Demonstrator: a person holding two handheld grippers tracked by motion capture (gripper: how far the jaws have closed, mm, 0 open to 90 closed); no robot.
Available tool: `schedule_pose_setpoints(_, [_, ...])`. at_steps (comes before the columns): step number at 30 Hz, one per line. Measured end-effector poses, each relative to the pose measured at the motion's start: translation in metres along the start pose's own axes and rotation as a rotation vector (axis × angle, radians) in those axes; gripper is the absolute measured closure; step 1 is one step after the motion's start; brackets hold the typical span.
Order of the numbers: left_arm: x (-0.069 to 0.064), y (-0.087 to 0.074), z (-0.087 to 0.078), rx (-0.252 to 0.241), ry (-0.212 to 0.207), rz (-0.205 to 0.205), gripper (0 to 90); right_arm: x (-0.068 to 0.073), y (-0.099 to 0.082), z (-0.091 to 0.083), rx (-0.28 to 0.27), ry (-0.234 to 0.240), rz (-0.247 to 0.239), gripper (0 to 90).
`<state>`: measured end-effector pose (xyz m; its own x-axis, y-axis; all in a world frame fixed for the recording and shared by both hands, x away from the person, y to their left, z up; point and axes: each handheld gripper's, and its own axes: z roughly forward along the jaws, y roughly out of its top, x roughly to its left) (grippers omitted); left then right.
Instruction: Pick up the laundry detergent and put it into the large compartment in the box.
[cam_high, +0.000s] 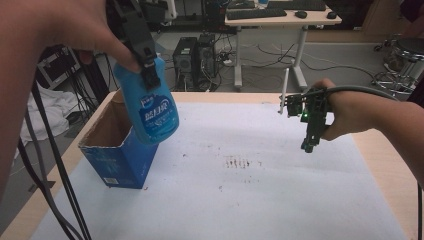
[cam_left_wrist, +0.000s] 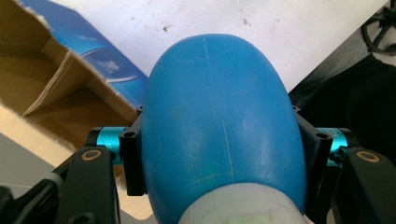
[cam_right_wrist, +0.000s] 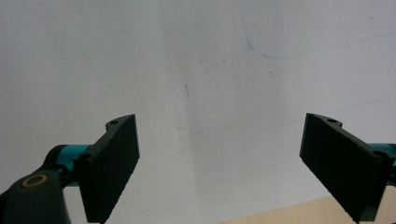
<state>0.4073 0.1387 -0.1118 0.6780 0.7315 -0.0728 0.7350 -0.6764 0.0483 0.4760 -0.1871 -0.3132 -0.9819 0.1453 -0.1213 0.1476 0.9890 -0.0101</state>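
Fingers of the left gripper (cam_high: 148, 70) squeeze the blue bottle (cam_high: 150, 107) from both sides, up near its white cap end (the left gripper view shows the black pads tight against its round body). The bottle hangs in the air, tipped a bit, right above the open blue box (cam_high: 117, 155) at the left side of the tabletop (cam_high: 280, 200).

The bottle is smooth and rounded, so it might slip out if the squeeze gets weak. Then it could drop hard into the box, or hit the rim and bounce onto the white sheet. If the bottle comes down at a slant, its bottom could catch the cardboard wall and knock the box over, because the box looks light and nothing holds it.

The right gripper (cam_high: 309, 145) waits well apart over the white sheet, its fingers (cam_right_wrist: 114, 165) wide open and holding nothing. It is too far off to steady the box.
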Motion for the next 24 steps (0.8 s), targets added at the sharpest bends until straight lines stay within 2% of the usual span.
schedule_pose_setpoints(9, [0.030, -0.023, -0.008, -0.037, -0.008, -0.122, 36.2, 0.000, 0.003, 0.003, 0.008, 0.003, -0.001, 11.1])
schedule_pose_setpoints(15, [0.049, -0.038, -0.016, -0.044, -0.005, -0.165, 36.2, 0.000, 0.006, 0.006, 0.020, 0.005, -0.015, 11.1])
schedule_pose_setpoints(21, [0.066, -0.050, -0.015, -0.032, 0.025, -0.213, 36.2, 0.000, 0.007, 0.007, 0.016, 0.004, -0.010, 11.1])
schedule_pose_setpoints(24, [0.071, -0.053, -0.011, -0.015, 0.044, -0.219, 36.2, 0.000, 0.008, 0.007, 0.018, 0.004, -0.006, 11.1])
